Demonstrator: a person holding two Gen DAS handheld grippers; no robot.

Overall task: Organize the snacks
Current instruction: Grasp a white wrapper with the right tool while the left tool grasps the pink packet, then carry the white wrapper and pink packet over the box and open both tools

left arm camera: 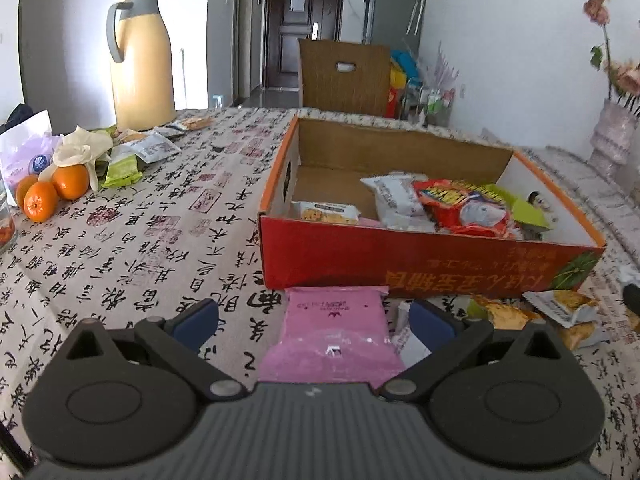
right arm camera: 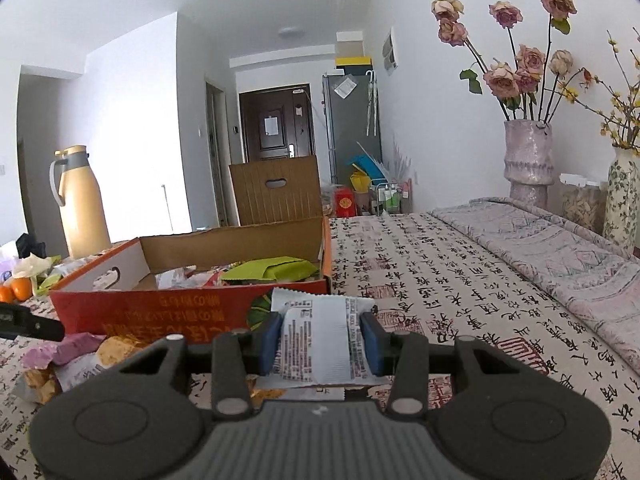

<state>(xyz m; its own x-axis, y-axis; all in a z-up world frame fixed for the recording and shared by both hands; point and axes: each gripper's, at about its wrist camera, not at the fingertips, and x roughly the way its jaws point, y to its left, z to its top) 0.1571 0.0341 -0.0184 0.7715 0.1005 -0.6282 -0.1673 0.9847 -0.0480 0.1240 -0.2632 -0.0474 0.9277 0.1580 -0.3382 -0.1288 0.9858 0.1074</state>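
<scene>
I'm mid-carry: my right tool (right arm camera: 320,338) is clenched on a white snack packet (right arm camera: 316,340) just short of the box (left arm camera: 420,256) on the counter (left arm camera: 160,240), so next I lift it over the near wall, while my left tool (left arm camera: 314,322) stands released around a pink packet (left arm camera: 332,332).

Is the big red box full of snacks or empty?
Partly full. The red box holds several snack packets piled toward one end, while bare cardboard floor shows at the other.
</scene>
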